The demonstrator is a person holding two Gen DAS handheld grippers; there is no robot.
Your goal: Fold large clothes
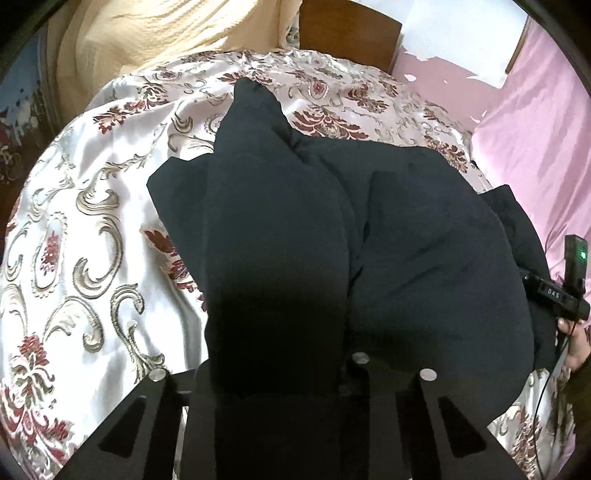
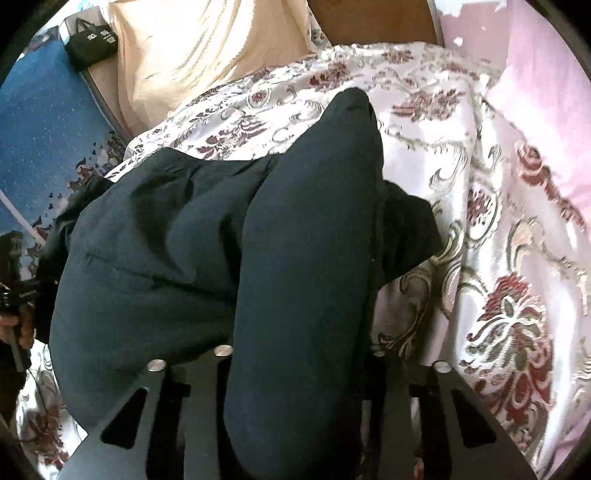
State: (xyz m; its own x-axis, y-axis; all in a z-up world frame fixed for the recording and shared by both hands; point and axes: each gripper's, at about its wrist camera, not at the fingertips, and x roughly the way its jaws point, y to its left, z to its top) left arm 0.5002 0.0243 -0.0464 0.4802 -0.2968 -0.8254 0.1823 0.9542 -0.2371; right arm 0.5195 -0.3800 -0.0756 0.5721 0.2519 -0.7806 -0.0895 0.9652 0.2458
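A large dark navy padded garment (image 1: 406, 240) lies bunched on a bed with a satin floral cover (image 1: 92, 206). My left gripper (image 1: 280, 376) is shut on a thick fold of the garment, which fills the space between its jaws and hides the fingertips. In the right wrist view the same garment (image 2: 147, 251) spreads to the left. My right gripper (image 2: 299, 369) is shut on another thick roll of it (image 2: 306, 258) that runs forward between the jaws. The right gripper's body (image 1: 561, 295) shows at the right edge of the left wrist view.
A cream blanket (image 1: 147, 44) is heaped at the head of the bed beside a wooden headboard (image 1: 347, 33). Pink fabric (image 1: 535, 147) lies along the right side. A black bag (image 2: 92, 40) sits on a ledge, with blue floor (image 2: 44, 122) on the left.
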